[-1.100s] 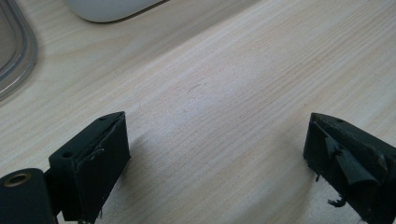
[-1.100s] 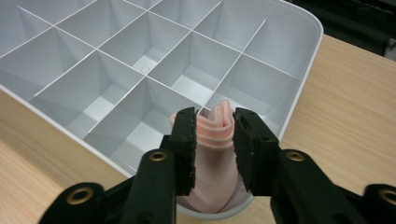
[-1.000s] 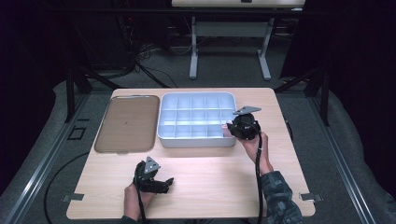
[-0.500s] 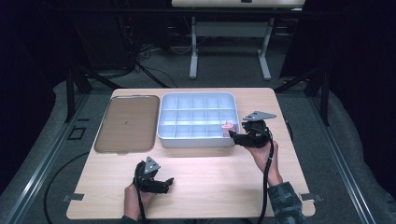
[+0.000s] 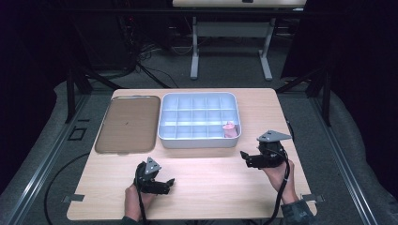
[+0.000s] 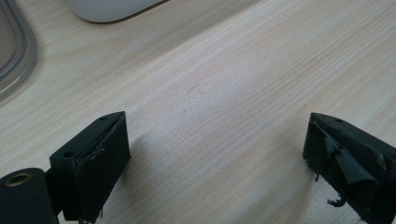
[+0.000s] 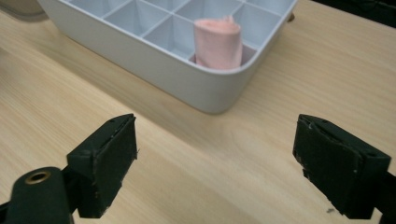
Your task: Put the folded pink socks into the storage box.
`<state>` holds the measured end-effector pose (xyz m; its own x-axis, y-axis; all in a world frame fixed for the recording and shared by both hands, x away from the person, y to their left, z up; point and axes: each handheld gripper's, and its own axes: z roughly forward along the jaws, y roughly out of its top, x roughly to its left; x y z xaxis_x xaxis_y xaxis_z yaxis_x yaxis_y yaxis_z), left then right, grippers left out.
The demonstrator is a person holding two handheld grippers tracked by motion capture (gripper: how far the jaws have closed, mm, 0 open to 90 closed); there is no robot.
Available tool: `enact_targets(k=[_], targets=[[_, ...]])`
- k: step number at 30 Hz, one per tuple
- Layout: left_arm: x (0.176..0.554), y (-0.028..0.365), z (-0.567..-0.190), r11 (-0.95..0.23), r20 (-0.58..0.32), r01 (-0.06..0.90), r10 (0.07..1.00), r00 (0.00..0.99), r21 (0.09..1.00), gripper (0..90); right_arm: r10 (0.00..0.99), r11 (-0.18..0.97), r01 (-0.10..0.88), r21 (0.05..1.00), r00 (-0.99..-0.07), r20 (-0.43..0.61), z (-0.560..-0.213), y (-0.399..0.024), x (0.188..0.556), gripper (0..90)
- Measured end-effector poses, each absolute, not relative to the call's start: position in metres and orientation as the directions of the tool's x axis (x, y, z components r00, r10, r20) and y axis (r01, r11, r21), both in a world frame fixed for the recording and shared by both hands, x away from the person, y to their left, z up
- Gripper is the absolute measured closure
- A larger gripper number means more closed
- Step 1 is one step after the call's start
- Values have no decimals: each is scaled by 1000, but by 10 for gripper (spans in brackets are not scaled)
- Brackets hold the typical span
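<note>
Resting on the table (image 5: 197,187) near its front edge, the left gripper (image 5: 165,184) lies level, jaws wide apart with bare wood between. The right gripper (image 5: 245,157) (jaws just opened, nothing between them) is held level beside the divided tray (image 5: 199,140), pointing toward the pink roll (image 5: 229,129) standing in its near right corner compartment.

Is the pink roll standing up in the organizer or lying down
Upright: the pink roll stands on end in the near right corner compartment of the organizer, its top above the rim.
</note>
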<state>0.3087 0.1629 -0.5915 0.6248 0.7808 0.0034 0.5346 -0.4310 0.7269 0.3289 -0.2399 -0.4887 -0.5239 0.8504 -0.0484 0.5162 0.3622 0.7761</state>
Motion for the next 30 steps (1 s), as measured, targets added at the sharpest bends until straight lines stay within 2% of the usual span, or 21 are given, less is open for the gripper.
enact_targets(k=[6, 15, 23, 30], targets=[[309, 163, -591, -432, 5, 535, 781, 624, 726, 72, 877, 309, 540, 783, -479, -16, -507, -260, 310, 85], [309, 163, -591, -429, 4, 536, 783, 622, 727, 72, 890, 303, 568, 765, -456, -14, -542, -284, 282, 3], [309, 163, -591, -429, 4, 536, 783, 621, 727, 72, 914, 252, 611, 751, -405, 23, -571, -302, 264, 0], [309, 163, -591, -428, 5, 537, 785, 619, 727, 72, 932, 223, 644, 732, -361, 35, -581, -313, 266, 0]])
